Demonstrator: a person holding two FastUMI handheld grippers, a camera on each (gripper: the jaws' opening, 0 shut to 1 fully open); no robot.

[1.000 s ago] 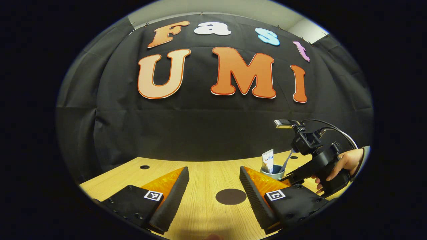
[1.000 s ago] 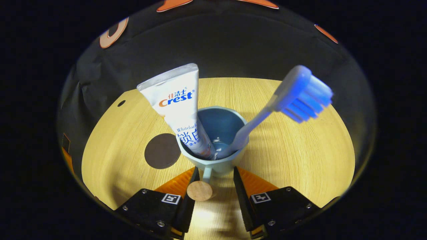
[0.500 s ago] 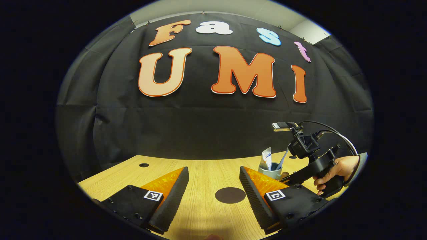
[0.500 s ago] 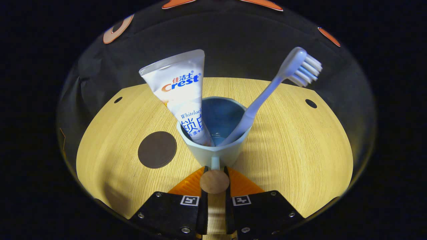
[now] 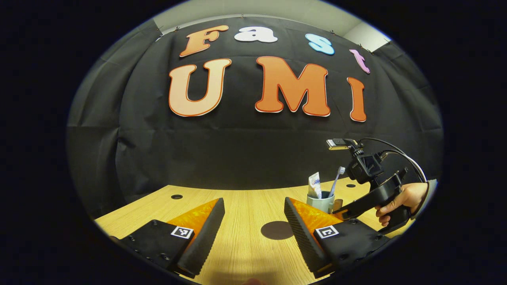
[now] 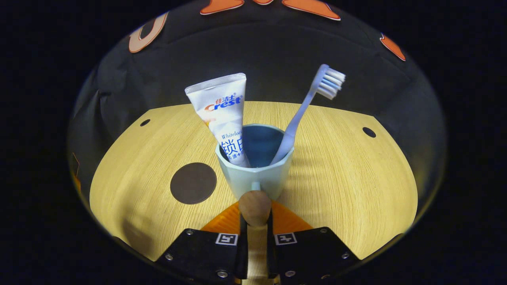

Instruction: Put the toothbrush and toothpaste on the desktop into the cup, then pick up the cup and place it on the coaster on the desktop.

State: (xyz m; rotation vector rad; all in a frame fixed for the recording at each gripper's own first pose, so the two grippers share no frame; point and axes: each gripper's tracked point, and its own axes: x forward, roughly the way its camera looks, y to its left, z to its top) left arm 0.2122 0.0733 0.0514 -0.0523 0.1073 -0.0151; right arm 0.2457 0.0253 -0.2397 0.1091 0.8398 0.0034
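Cup (image 6: pixel 255 170): pale blue, upright, directly ahead of the right gripper (image 6: pixel 255 221). Its wooden handle (image 6: pixel 254 206) points back toward the gripper and sits between the jaws, which are closed on it from both sides. Whether the cup's base touches the counter (image 6: pixel 348 174) cannot be told.

Toothpaste (image 6: pixel 222 114): white tube, standing in the cup, crimped end up, leaning to the left of the jaws.

Toothbrush (image 6: pixel 309 107): pale blue, standing in the cup, bristle head up, leaning to the right of the jaws.

Coaster (image 6: pixel 193 183): dark round disc, flat on the counter, just left of the cup and ahead-left of the right gripper's jaws; apart from the cup.

Left gripper (image 5: pixel 253 225): jaws wide apart, holding nothing, low over the counter. The coaster (image 5: pixel 277 230) lies between and just ahead of its jaws, nearer the right-hand one. Farther ahead and to the right stands the cup (image 5: pixel 321 202) with toothpaste (image 5: pixel 314 185) and toothbrush (image 5: pixel 337 179), held by the right gripper (image 5: pixel 338 211) in a person's hand (image 5: pixel 398 200).

Counter: light wood grain, with small round holes near its far edge.
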